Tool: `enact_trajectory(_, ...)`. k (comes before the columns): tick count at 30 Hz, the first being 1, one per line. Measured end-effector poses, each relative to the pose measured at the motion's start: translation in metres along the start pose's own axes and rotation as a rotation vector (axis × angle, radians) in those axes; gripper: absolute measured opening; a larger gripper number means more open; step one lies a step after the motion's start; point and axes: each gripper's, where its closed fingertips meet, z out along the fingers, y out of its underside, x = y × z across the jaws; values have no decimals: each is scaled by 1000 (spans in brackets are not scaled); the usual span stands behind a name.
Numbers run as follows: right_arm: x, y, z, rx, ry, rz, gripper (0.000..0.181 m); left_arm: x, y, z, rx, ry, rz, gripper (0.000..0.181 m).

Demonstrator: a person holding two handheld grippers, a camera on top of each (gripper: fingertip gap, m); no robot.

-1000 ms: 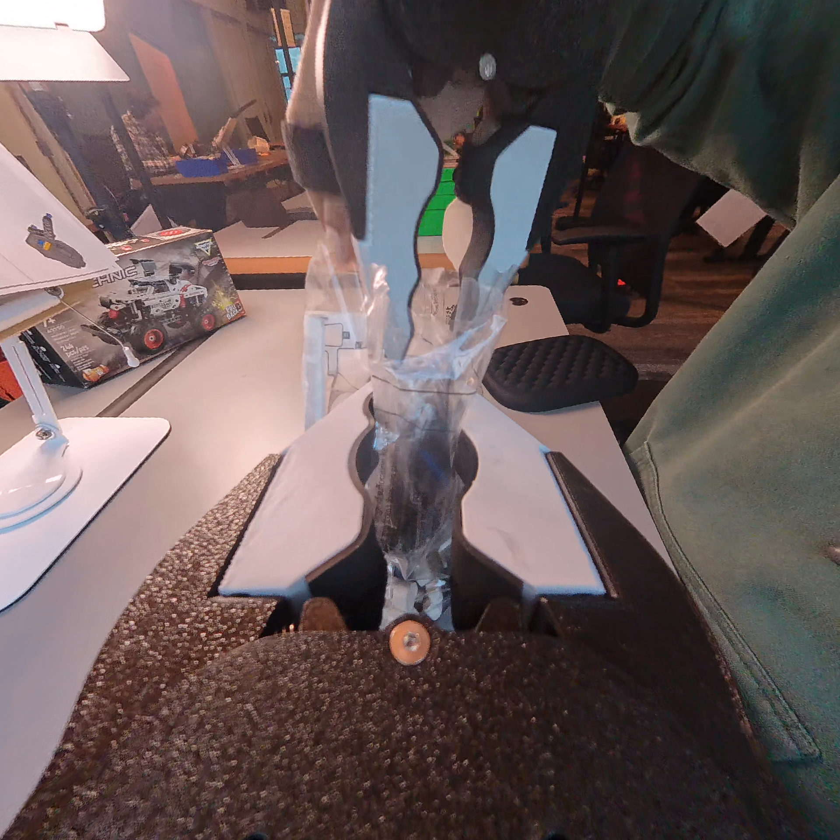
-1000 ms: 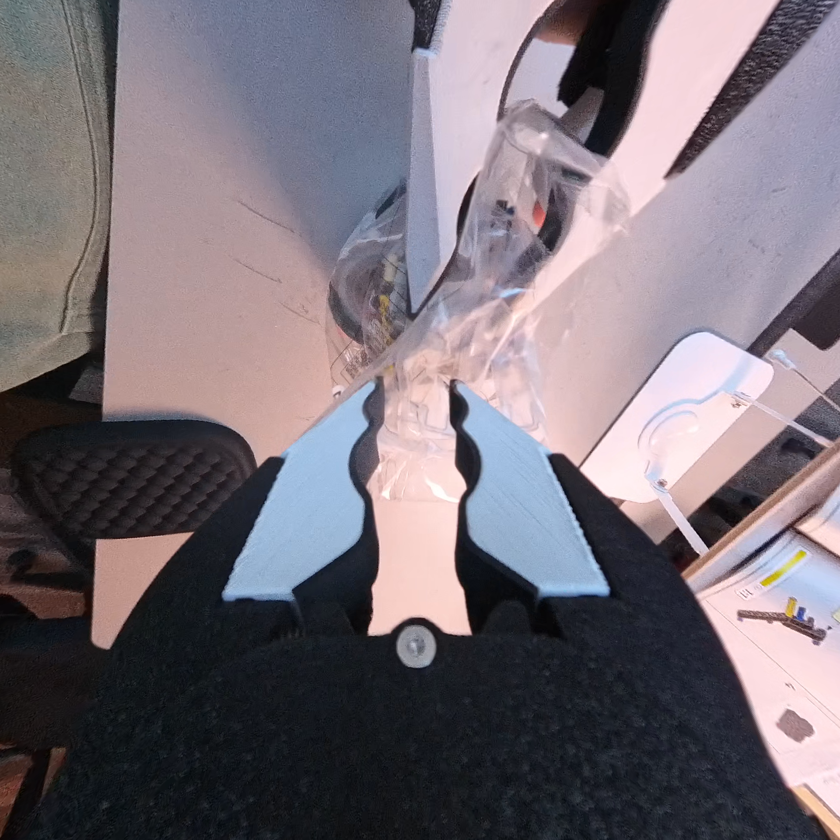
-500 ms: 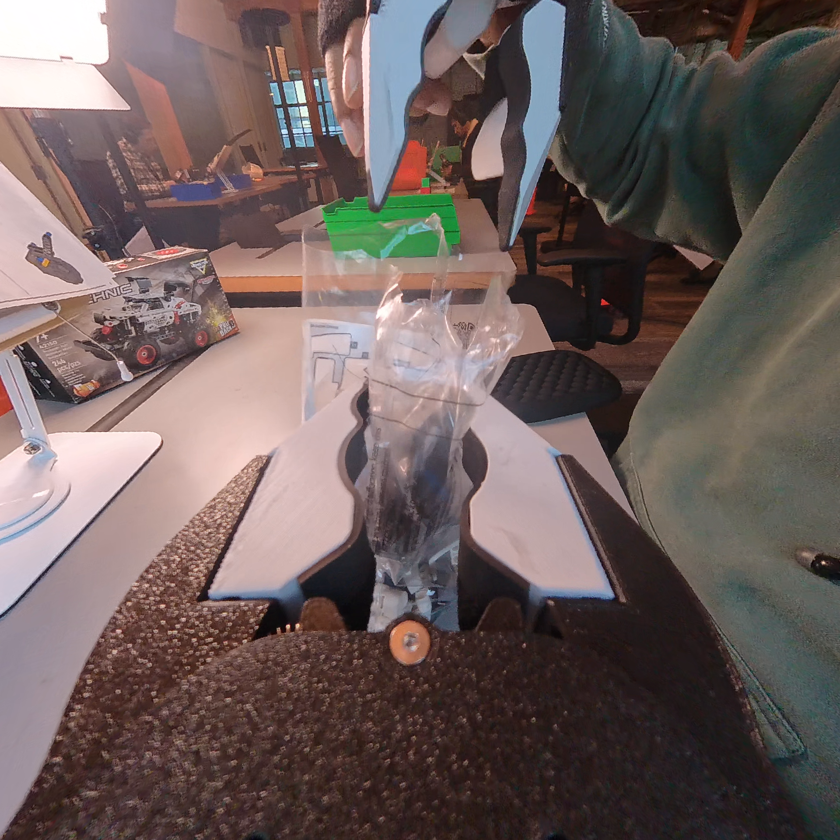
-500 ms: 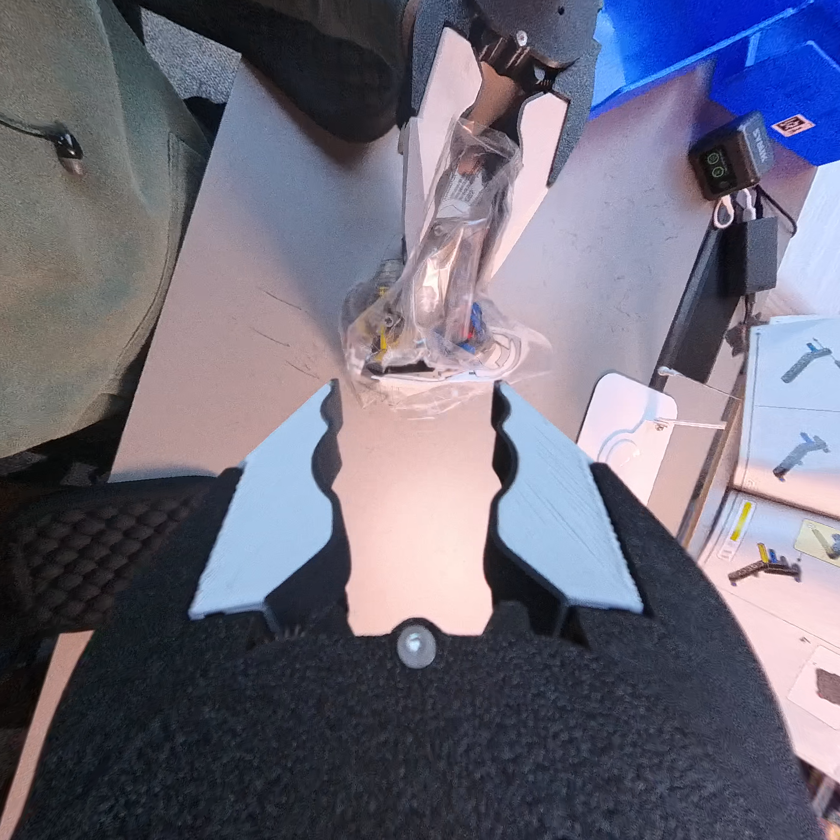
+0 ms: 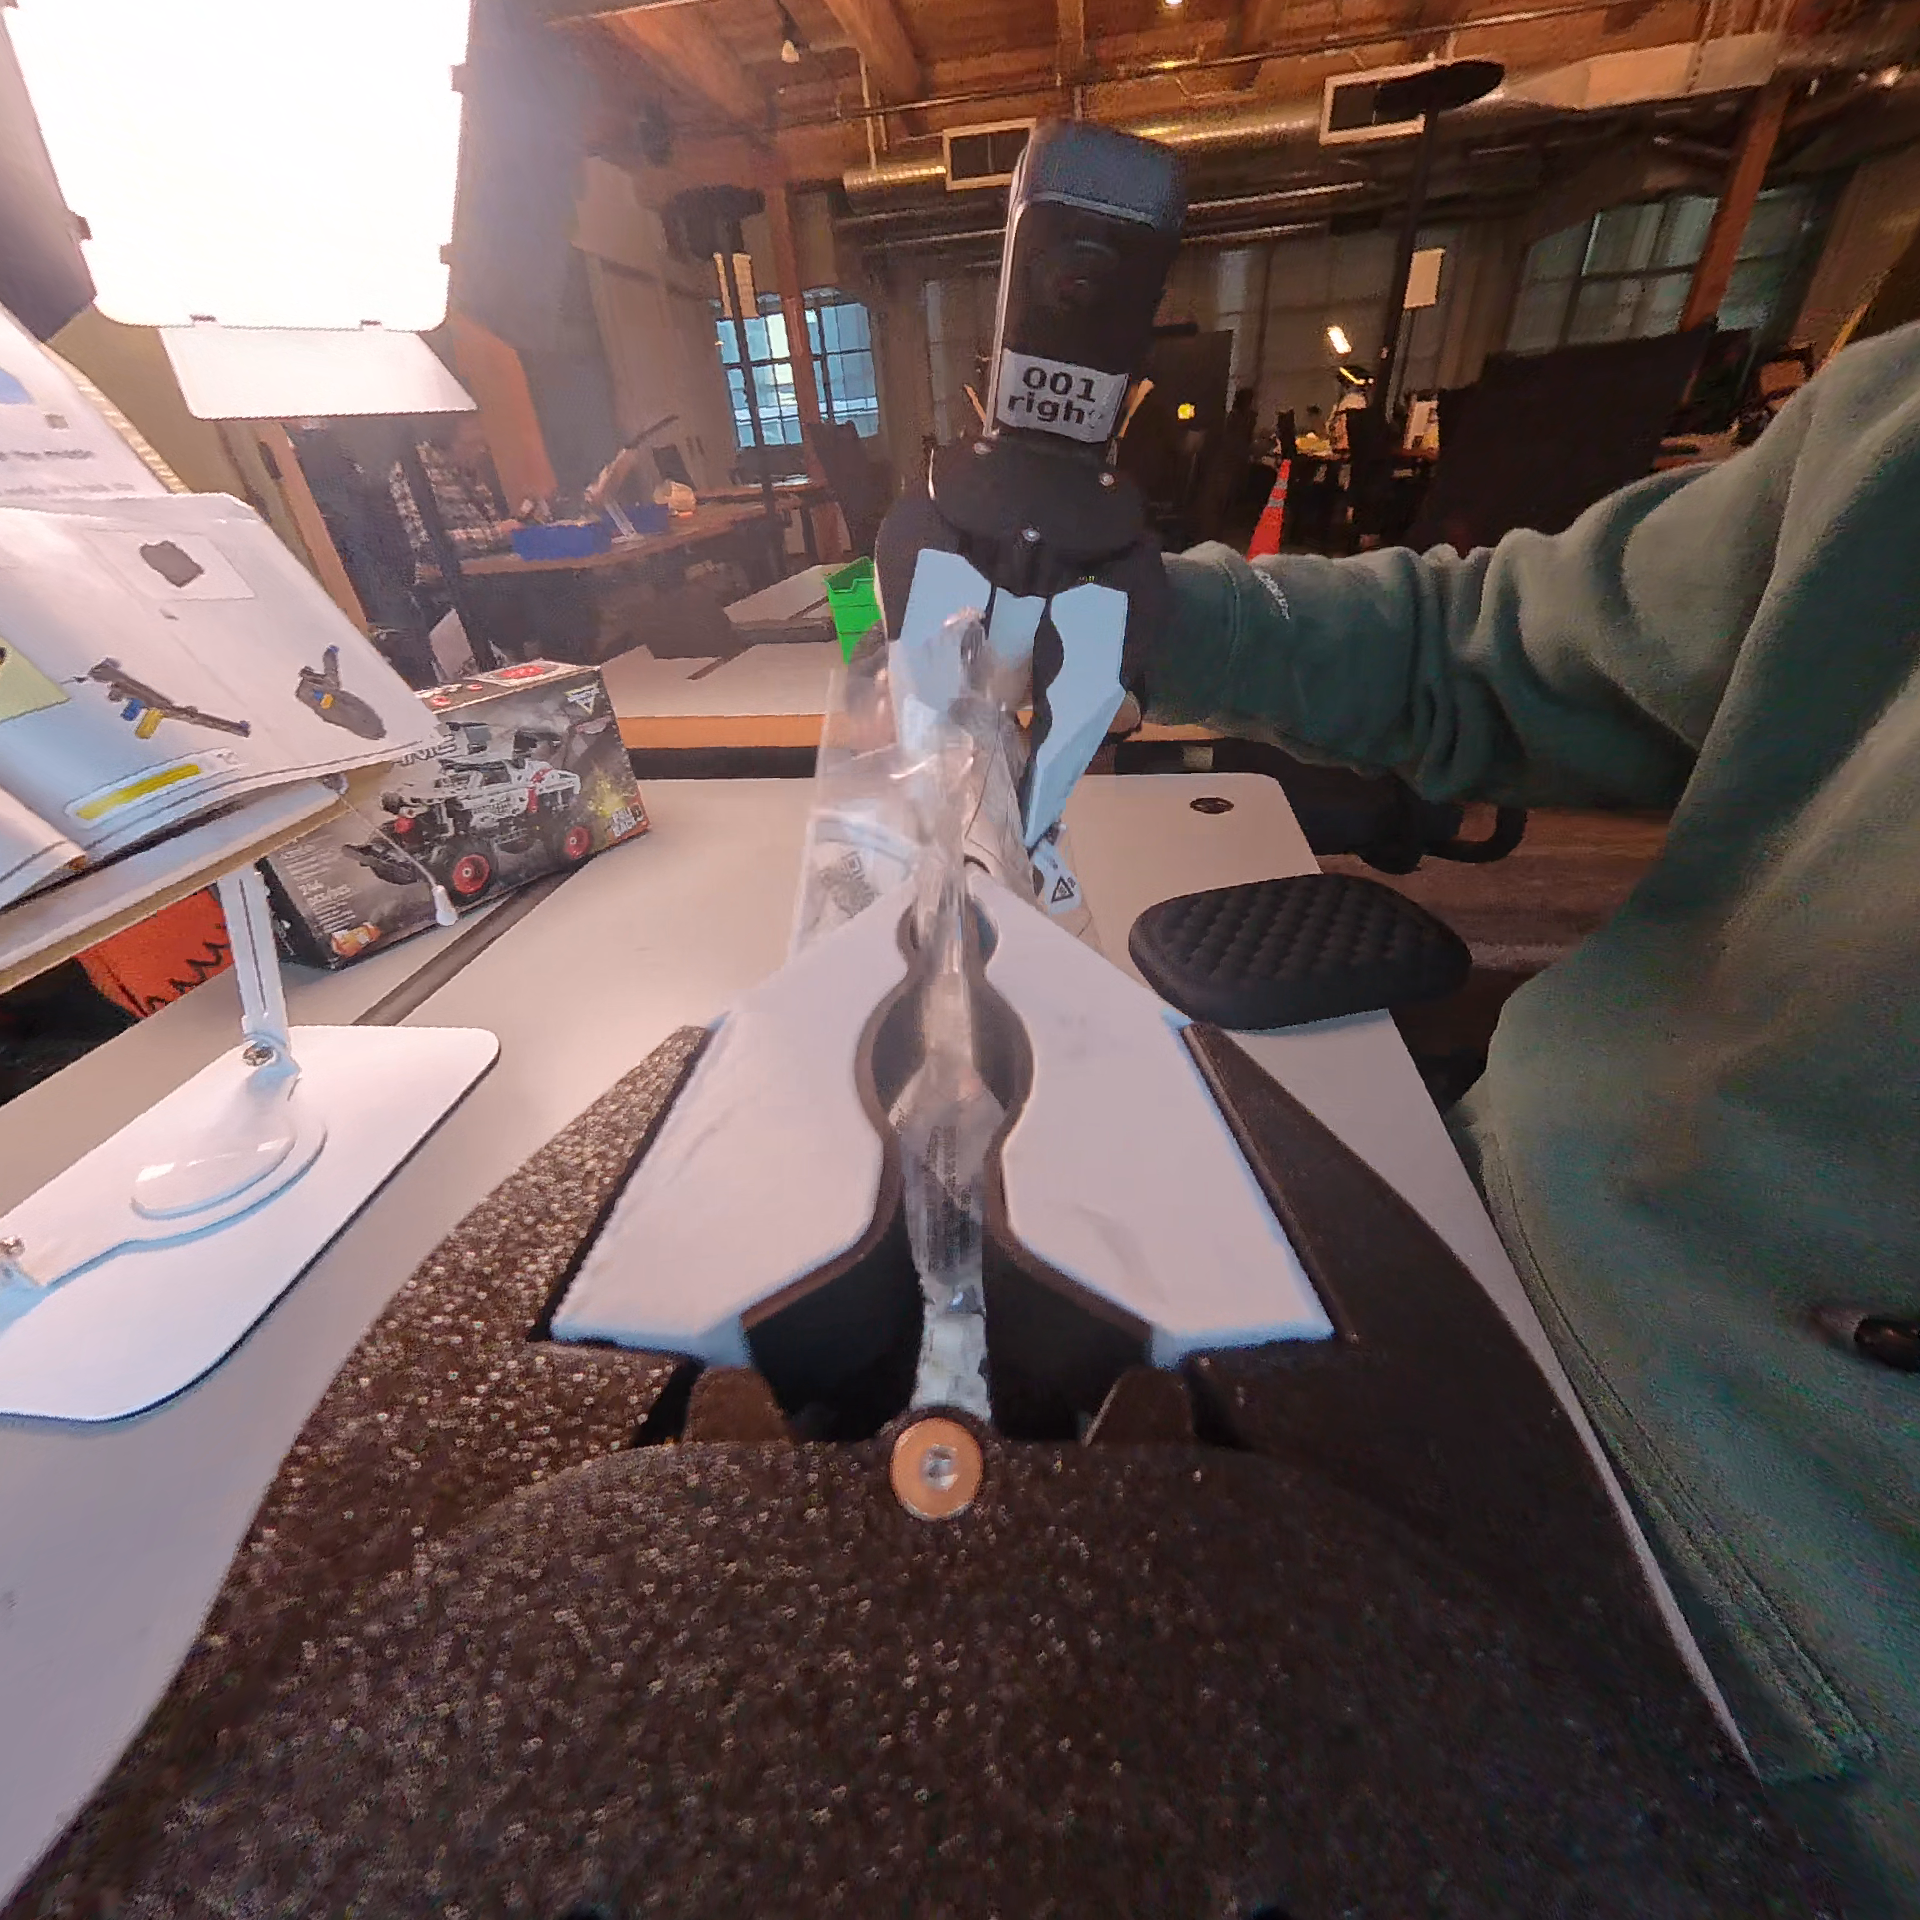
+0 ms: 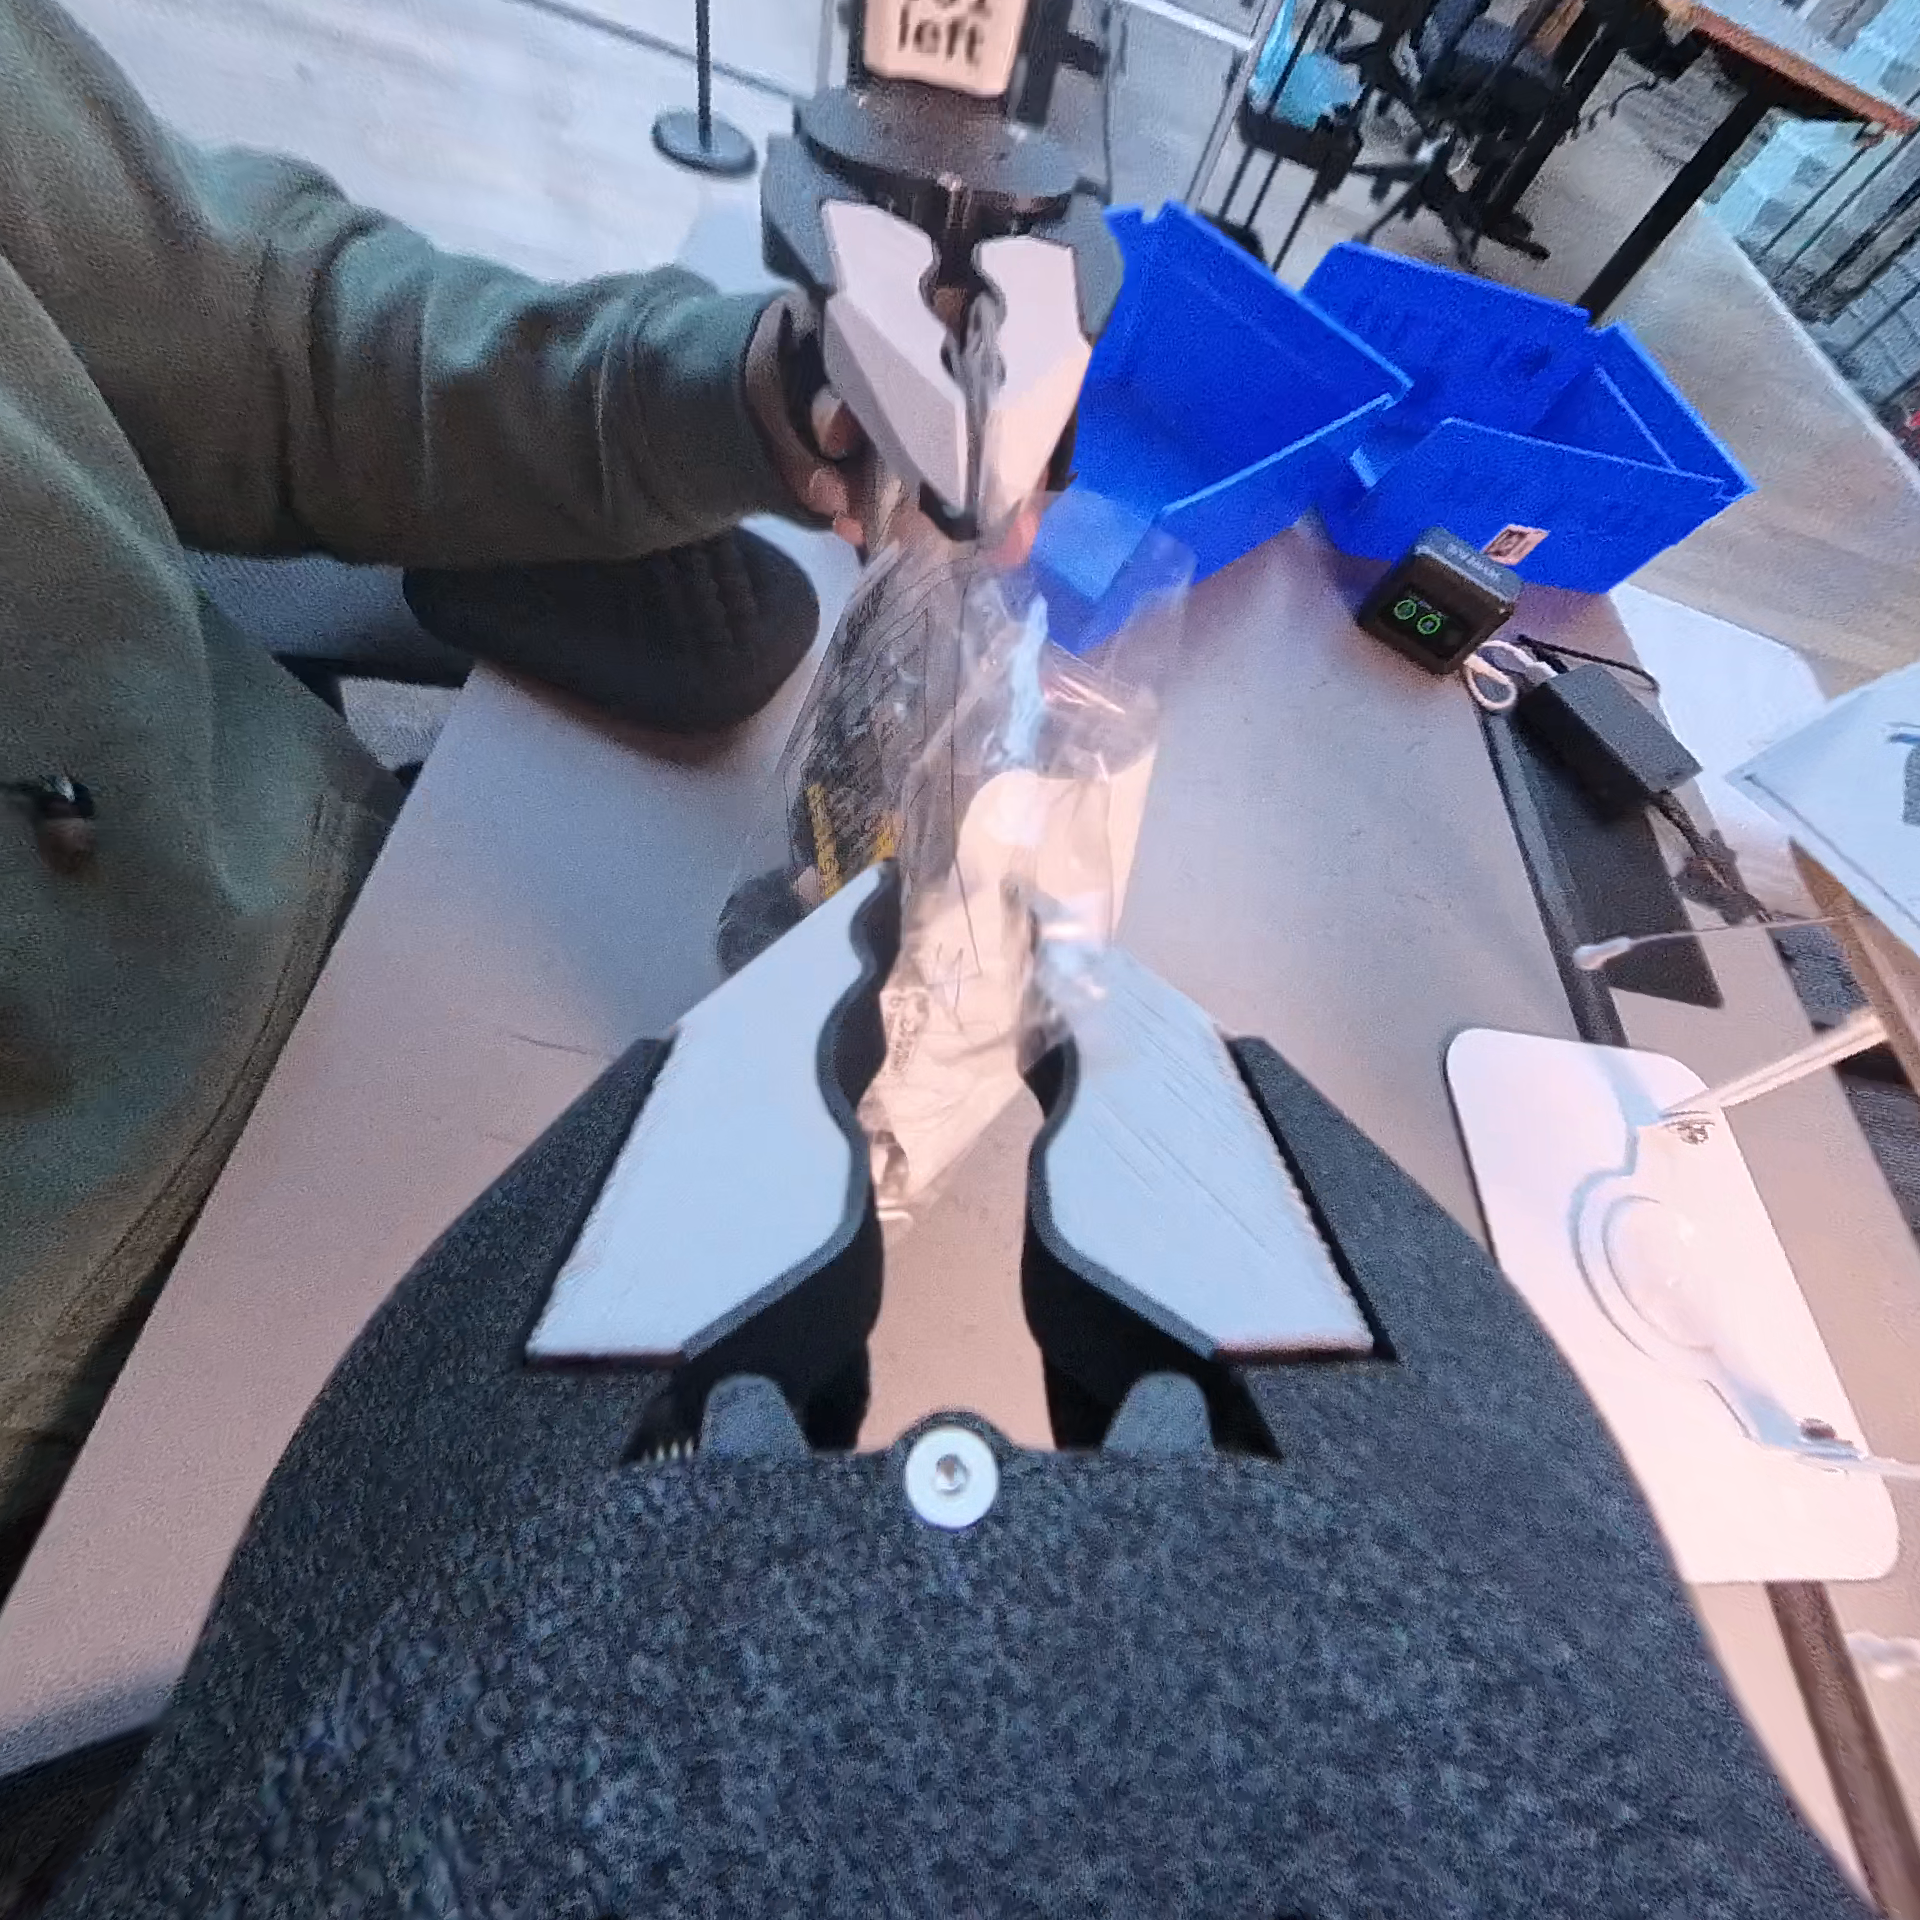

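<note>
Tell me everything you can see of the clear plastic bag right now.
The clear plastic bag is thin, crinkled film, stretched in the air above the grey table between both tongs. The left tongs are shut on one end, the film squeezed flat between them. The right tongs grip the other end, narrowly parted around it. Inside show a pale lump and a dark printed sheet with yellow; the contents are blurred. It does not appear to touch the table.

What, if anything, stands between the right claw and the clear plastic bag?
Nothing visible does. The clear plastic bag runs straight into the right claw, bunched between its fingers. Its other end is pinched in the left claw, so the bag spans the two above the table.
</note>
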Motion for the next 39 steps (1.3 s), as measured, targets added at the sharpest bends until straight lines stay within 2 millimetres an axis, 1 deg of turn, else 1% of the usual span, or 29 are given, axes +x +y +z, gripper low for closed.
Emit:
enact_trajectory(2, 12, -5, -11, 68, 3, 62, 9, -8, -2, 2, -12, -25, -13, 0)
enact_trajectory(5, 24, -6, -20, 158, 17, 112, 6, -17, -6, 8, -18, -45, -48, 0)
enact_trajectory(6, 25, -2, -21, 180, 13, 129, 5, -18, -6, 9, -29, -45, -61, 0)
enact_trajectory(8, 26, 13, -18, 210, 9, 168, 3, -21, 4, 15, -83, -61, -81, 0)
enact_trajectory(11, 25, 30, -16, 273, -19, 253, 1, -20, 16, 23, -142, -54, -125, 0)
enact_trajectory(13, 26, 34, -18, 298, -5, 276, 1, -15, 13, 26, -156, -22, -105, 0)
enact_trajectory(14, 25, 35, -19, 296, 0, 275, 1, -14, 8, 24, -135, -10, -91, 4)
enact_trajectory(15, 22, 36, -21, 295, -3, 272, 1, -12, -1, 22, -94, 11, -93, 16)
enact_trajectory(16, 21, 37, -22, 295, -5, 273, 1, -12, -10, 19, -54, 24, -100, 38)
enact_trajectory(17, 22, 38, -23, 301, -2, 275, 1, -14, -12, 18, -54, 18, -95, 63)
enact_trajectory(18, 23, 38, -24, 308, 7, 271, 1, -13, -6, 21, -90, 27, -75, 80)
enact_trajectory(19, 24, 38, -23, 316, 15, 266, 1, -10, 3, 27, -139, 42, -55, 88)
enact_trajectory(20, 25, 37, -22, 326, 22, 264, 1, -9, 13, 35, -188, 38, -28, 86)
enact_trajectory(21, 26, 35, -21, 337, 28, 260, 1, -14, 23, 43, -233, 1, 12, 72)
enact_trajectory(22, 26, 35, -20, 346, 28, 258, 1, -22, 28, 49, -257, -47, 41, 33)
enact_trajectory(23, 31, 36, -21, 352, 54, 261, 0, -24, 28, 51, -251, -35, 26, 13)
enact_trajectory(24, 36, 38, -25, 363, 80, 267, 1, -30, 26, 51, -244, -35, -30, 5)
enact_trajectory(25, 40, 41, -28, 374, 91, 278, 1, -37, 25, 49, -226, -40, -79, 0)
enact_trajectory(27, 43, 46, -27, 368, 110, 281, 0, -43, 28, 49, -209, -34, -147, 0)
enact_trajectory(29, 47, 46, -27, 354, 120, 272, 0, -47, 28, 49, -197, -42, -178, 0)
enact_trajectory(32, 51, 46, -25, 339, 138, 254, 3, -51, 28, 48, -213, -58, -179, 0)
enact_trajectory(34, 55, 47, -27, 344, 151, 251, 8, -55, 30, 48, -226, -77, -160, 0)
enact_trajectory(36, 68, 47, -40, 364, 194, 252, 23, -65, 31, 47, -229, -120, -177, 0)
enact_trajectory(37, 79, 46, -51, 382, 236, 259, 28, -74, 32, 46, -231, -148, -186, 0)
enact_trajectory(39, 112, 48, -77, 415, 359, 293, 42, -91, 36, 43, -239, -183, -186, 0)
